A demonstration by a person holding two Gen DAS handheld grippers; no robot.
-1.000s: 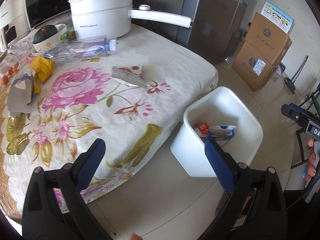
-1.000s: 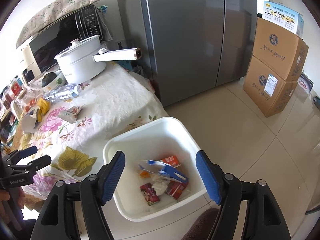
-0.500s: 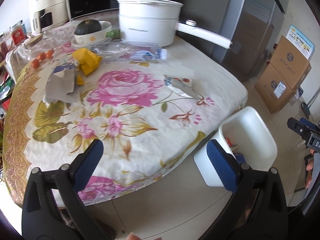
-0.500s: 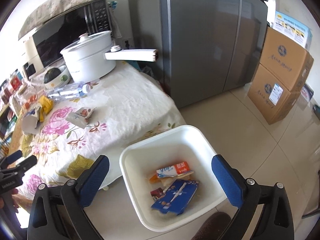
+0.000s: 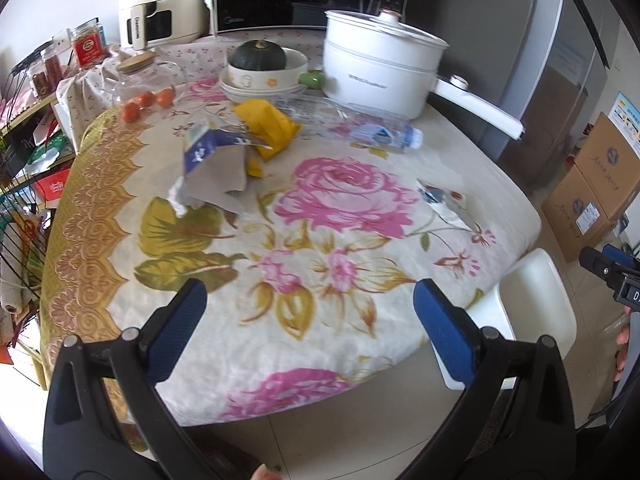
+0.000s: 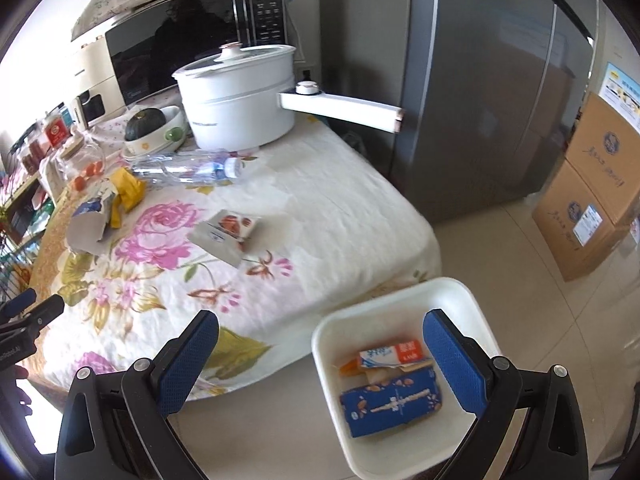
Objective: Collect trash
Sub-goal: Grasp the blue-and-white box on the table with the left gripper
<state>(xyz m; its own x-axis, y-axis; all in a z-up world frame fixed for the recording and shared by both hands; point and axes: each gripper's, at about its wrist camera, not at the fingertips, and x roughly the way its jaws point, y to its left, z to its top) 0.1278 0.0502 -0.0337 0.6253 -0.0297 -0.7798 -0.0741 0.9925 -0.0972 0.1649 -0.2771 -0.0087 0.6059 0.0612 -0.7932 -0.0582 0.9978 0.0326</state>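
Note:
A white bin stands on the floor by the table's corner and holds a blue carton and other wrappers; its rim also shows in the left wrist view. On the floral tablecloth lie a torn grey-blue carton, a yellow wrapper, a clear plastic bottle and a flattened small carton, also in the right wrist view. My left gripper is open and empty above the table's near edge. My right gripper is open and empty above the bin's left rim.
A white electric pot with a long handle stands at the table's back, beside a bowl with a squash, tomatoes and a glass jar. A fridge and cardboard boxes stand to the right. Shelves are at left.
My left gripper has swung left from the bin toward the table. My right gripper has drawn back and left from over the bin, and the blue carton it dropped now lies in the bin.

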